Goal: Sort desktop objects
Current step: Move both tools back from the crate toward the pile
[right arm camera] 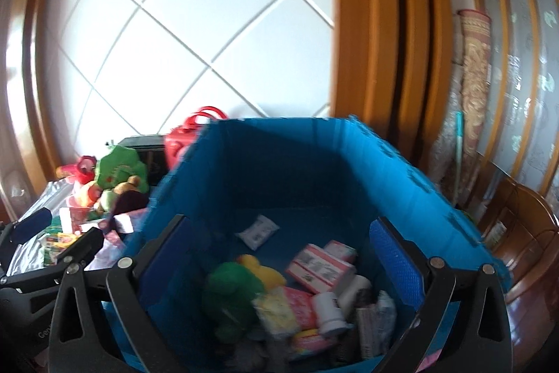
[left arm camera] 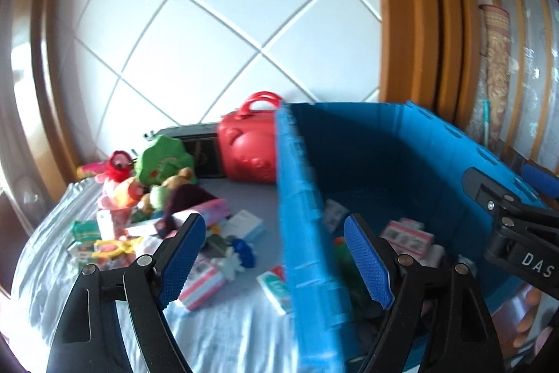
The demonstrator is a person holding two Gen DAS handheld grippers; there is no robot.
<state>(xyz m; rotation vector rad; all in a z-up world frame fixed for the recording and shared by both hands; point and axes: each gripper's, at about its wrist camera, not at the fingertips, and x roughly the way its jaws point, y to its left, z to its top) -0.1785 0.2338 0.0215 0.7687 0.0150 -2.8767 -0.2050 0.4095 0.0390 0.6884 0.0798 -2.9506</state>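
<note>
Blue crate [right arm camera: 314, 170] at the surface's right edge holds sorted items; both claws, left claw [left arm camera: 276, 254] and right claw [right arm camera: 279, 264], spread and empty. Hasty reaching risks toppling the toy pile [left arm camera: 146, 184].

Blue bin [right arm camera: 349, 163] ribbed plastic; red case [left arm camera: 244, 149] glossy plastic; tablecloth [left arm camera: 227, 331] wrinkled cloth.
</note>
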